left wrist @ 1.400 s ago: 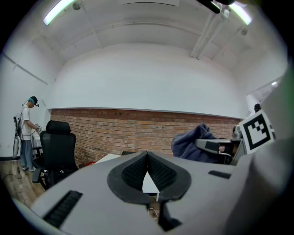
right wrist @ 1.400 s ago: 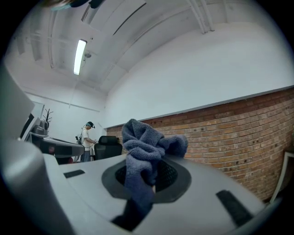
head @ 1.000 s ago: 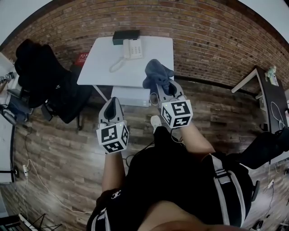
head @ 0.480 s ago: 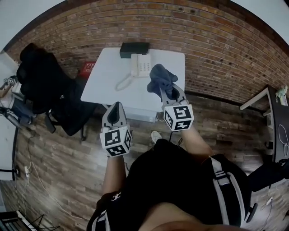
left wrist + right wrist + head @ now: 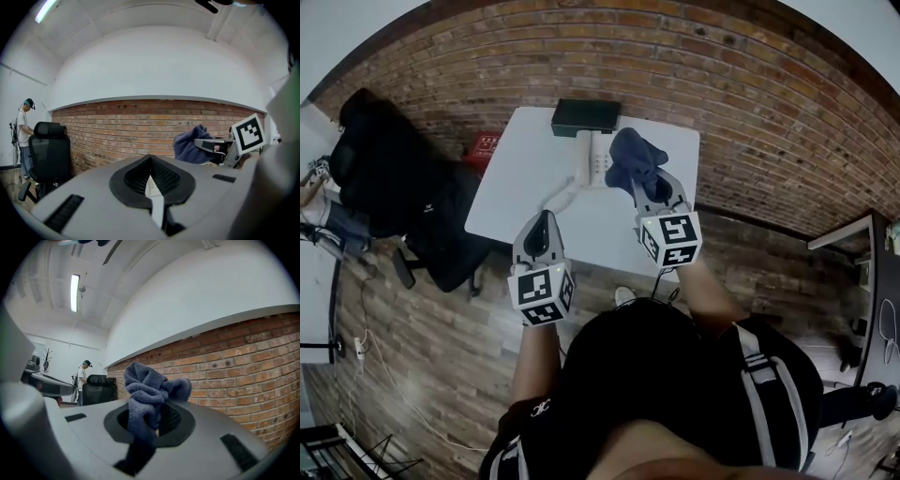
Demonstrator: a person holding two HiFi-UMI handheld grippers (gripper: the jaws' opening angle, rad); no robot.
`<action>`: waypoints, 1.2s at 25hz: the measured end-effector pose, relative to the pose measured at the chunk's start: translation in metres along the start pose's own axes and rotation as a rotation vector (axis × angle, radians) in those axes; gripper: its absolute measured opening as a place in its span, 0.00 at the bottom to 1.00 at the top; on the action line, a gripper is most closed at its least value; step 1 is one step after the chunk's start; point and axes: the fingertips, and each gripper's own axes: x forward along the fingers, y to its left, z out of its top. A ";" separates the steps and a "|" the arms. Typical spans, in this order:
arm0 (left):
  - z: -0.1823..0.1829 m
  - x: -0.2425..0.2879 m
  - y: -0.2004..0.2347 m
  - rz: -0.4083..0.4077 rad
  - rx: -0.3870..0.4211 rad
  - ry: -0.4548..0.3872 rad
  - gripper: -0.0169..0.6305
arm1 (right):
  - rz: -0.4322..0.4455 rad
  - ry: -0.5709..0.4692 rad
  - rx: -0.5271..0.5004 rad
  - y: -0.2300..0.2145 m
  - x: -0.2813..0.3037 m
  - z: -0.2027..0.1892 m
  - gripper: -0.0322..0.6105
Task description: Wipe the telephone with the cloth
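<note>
A white corded telephone (image 5: 592, 157) sits at the back of the white table (image 5: 525, 178), its coiled cord trailing left. My right gripper (image 5: 636, 180) is shut on a bunched dark blue cloth (image 5: 630, 157), held over the phone's right side and hiding part of it. In the right gripper view the cloth (image 5: 149, 392) bulges up out of the shut right gripper (image 5: 151, 427). My left gripper (image 5: 544, 219) hovers over the table's front part, shut and empty; in its own view the left gripper (image 5: 151, 177) points at the brick wall, with the cloth (image 5: 189, 145) at the right.
A black box (image 5: 586, 116) lies at the table's back edge against the brick wall. A black office chair (image 5: 389, 178) and a red crate (image 5: 485, 145) stand left of the table. A person (image 5: 22, 136) stands far off at the left.
The table has come closer and both grippers now hang over it. The cloth in the right gripper has moved up to the phone's right side.
</note>
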 end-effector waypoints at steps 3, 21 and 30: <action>-0.001 0.029 -0.002 0.016 0.007 0.026 0.03 | 0.026 0.015 0.027 -0.023 0.036 -0.006 0.09; -0.042 0.078 0.058 0.157 -0.069 0.166 0.03 | 0.277 0.294 -0.064 -0.041 0.258 -0.104 0.09; -0.052 0.073 0.098 0.244 -0.103 0.184 0.03 | 0.248 0.581 -0.010 -0.046 0.332 -0.189 0.09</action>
